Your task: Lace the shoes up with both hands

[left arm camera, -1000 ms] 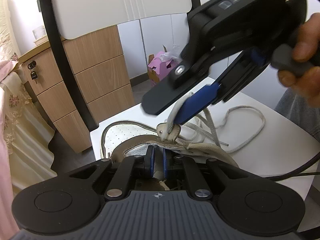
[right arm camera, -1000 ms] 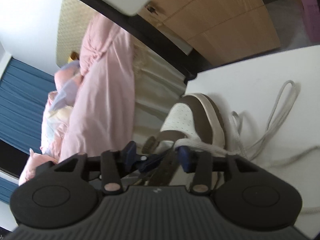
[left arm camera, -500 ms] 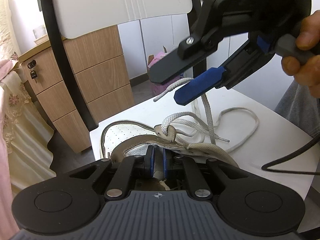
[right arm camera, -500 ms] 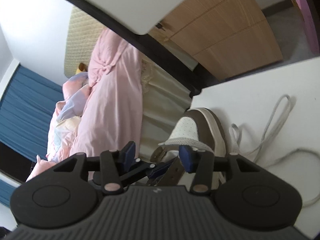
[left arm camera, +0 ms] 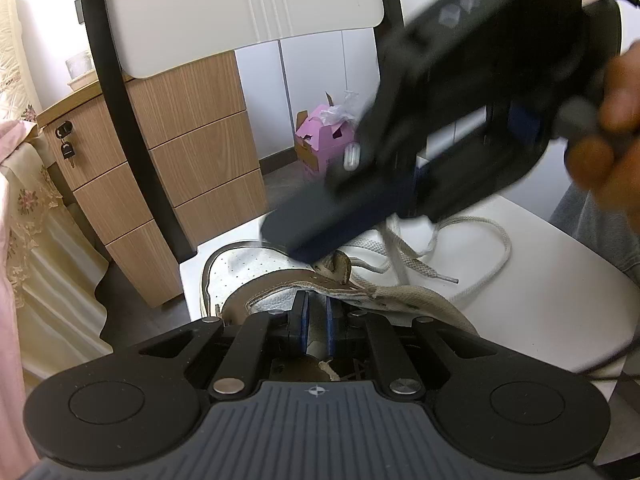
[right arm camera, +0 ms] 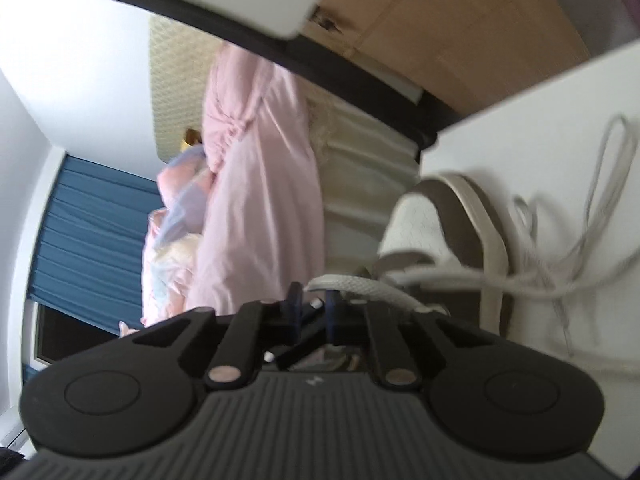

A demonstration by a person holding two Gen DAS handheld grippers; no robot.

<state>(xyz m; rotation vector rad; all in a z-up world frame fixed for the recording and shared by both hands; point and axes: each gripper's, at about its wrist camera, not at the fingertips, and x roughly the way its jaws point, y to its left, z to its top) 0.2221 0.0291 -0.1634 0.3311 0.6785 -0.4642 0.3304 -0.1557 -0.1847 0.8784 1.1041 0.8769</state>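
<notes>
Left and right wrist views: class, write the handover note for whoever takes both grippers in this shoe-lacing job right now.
Left gripper: shut on the tongue of the shoe, steadying it on the table.
Right gripper: closed, seemingly on the lace near its tip, low over the eyelets; the view is blurred.
Done: only the lowest eyelets appear laced; most of the lace lies loose.
Left: thread the remaining eyelets, tighten, tie.

The left gripper (left arm camera: 316, 322) sits low and near, its blue-padded fingers (left arm camera: 301, 320) drawn close with only a narrow gap. The right gripper (left arm camera: 304, 240), blurred, reaches down from the upper right, tips pointing left. A hand (left arm camera: 608, 148) at the far right grips its handle. In its own view its fingers (right arm camera: 331, 312) stand close together.
</notes>
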